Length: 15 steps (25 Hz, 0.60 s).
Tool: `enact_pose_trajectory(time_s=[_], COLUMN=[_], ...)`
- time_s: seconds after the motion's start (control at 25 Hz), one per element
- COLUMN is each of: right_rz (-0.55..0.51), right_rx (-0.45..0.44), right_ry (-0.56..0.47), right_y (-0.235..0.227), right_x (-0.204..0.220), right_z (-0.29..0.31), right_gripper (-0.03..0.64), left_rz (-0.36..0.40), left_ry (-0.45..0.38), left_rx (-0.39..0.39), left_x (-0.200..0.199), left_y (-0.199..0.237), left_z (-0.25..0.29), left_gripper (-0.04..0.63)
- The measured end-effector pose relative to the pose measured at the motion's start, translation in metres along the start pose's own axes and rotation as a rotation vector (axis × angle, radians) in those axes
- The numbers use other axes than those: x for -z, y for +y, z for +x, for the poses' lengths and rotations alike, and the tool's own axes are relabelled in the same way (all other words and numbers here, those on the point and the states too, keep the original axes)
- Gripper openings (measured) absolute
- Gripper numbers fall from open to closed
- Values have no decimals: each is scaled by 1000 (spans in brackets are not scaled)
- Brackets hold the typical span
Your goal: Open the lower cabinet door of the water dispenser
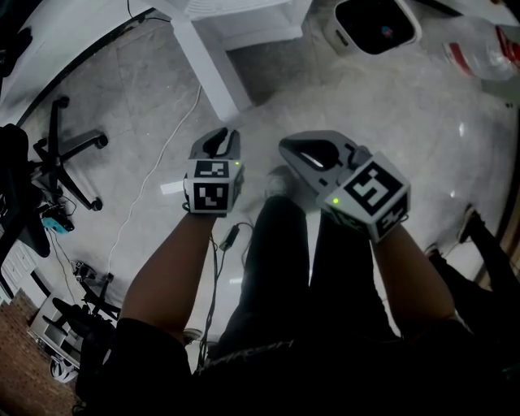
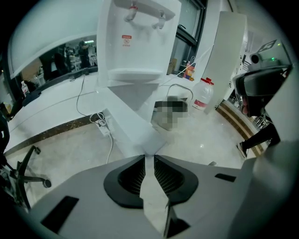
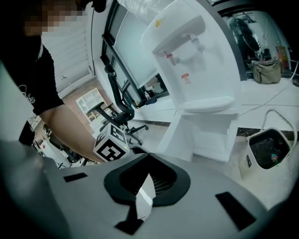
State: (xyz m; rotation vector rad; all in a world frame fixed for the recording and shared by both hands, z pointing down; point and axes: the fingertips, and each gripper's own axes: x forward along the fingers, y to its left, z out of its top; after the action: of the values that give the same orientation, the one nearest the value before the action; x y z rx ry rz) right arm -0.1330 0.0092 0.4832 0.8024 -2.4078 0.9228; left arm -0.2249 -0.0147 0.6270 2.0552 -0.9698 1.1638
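We look down on a pale grey stone floor (image 1: 390, 122). At the far left a white curved counter (image 1: 57, 49) follows the wall. A black office chair (image 1: 69, 154) stands beside it, and a thin white cable (image 1: 154, 171) trails over the tiles. Towards the top right sits a white bucket (image 1: 375, 24) with a dark inside, and past it a clear plastic bottle (image 1: 479, 49).

The water dispenser (image 2: 140, 42) stands on the floor ahead of both grippers, between the counter and the bucket. It is white, with two taps above a drip tray and a small red label on its front. Its lower cabinet door (image 2: 128, 116) is already swung wide open, with the leaf reaching out towards us. In the right gripper view the cabinet (image 3: 219, 135) shows open and white inside, with the door hanging at its left.

The left gripper (image 1: 221, 136) is near the door's outer corner, not touching it. In its own view we see the jaws a narrow slit apart, with only floor and that corner showing through. The right gripper (image 1: 291, 148) is just beside it, above the person's shoe (image 1: 278, 183). Its jaws leave a thin wedge of light and grip nothing.
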Motion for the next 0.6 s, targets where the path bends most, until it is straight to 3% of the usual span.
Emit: enact_pose_trajectory(time_s=[0.6], right_rz=[-3], right_rx=[4], right_ry=[19], right_y=[11], right_x=[-11], right_z=[15], right_gripper=[12], left_rz=[54], left_ry=[35], left_rx=[53], left_x=[18], left_y=[29], left_z=[-10], left_gripper=[59])
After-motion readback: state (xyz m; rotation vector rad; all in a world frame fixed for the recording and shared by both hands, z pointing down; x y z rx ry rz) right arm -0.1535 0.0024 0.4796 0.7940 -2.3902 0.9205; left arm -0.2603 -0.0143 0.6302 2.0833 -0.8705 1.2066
